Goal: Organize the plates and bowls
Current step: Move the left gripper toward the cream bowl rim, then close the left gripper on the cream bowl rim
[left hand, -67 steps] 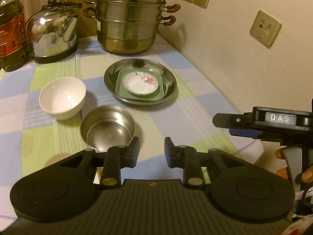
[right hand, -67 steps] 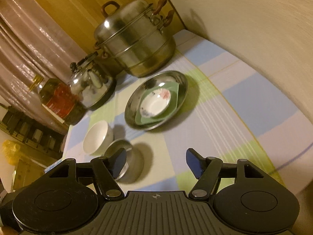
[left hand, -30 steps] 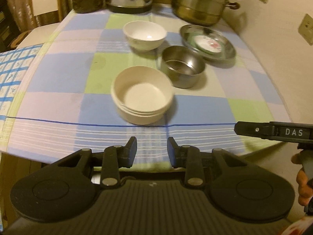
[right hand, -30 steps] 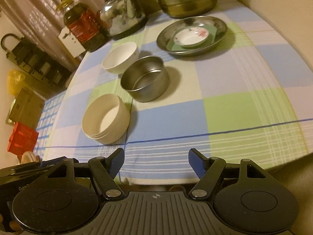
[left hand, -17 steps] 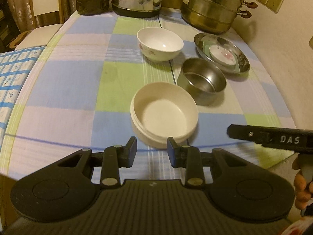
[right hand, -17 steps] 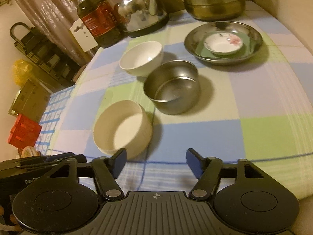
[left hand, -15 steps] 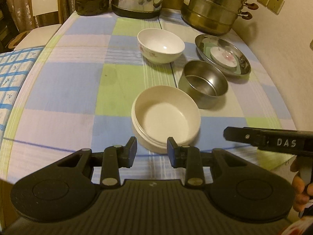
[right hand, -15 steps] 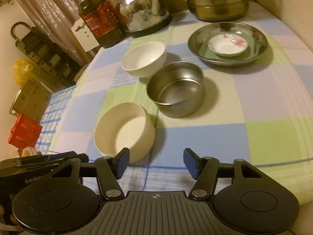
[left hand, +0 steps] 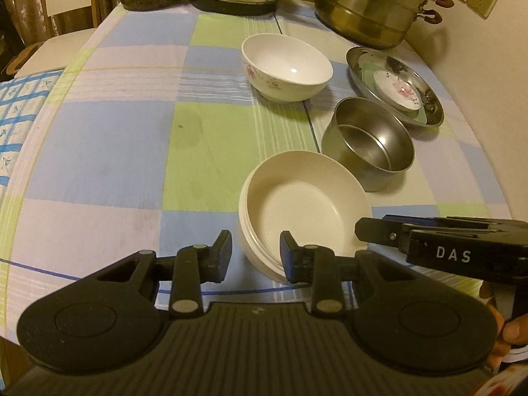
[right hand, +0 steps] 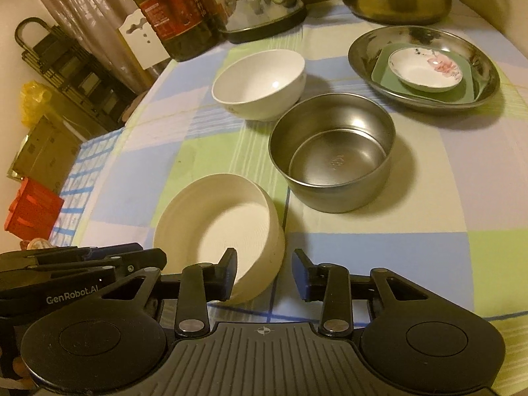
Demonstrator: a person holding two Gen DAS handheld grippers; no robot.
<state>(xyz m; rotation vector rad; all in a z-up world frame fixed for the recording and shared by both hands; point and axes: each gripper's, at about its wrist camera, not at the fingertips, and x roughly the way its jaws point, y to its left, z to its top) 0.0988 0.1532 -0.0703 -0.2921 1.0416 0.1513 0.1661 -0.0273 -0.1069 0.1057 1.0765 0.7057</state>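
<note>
Now | right gripper (right hand: pixel 264 272): closing, cream bowl (right hand: pixel 217 227) rim between jaws | left gripper (left hand: pixel 255 257): narrow, straddling same rim

Cream bowl (left hand: pixel 303 204) near table's (left hand: pixel 99 151) front edge, its rim between closing left gripper's (left hand: pixel 255 257) jaws, steel bowl (left hand: pixel 369 145) just behind.

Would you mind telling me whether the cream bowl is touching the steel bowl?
Apart. In the right wrist view, a strip of tablecloth shows between the cream bowl and the steel bowl.
</note>
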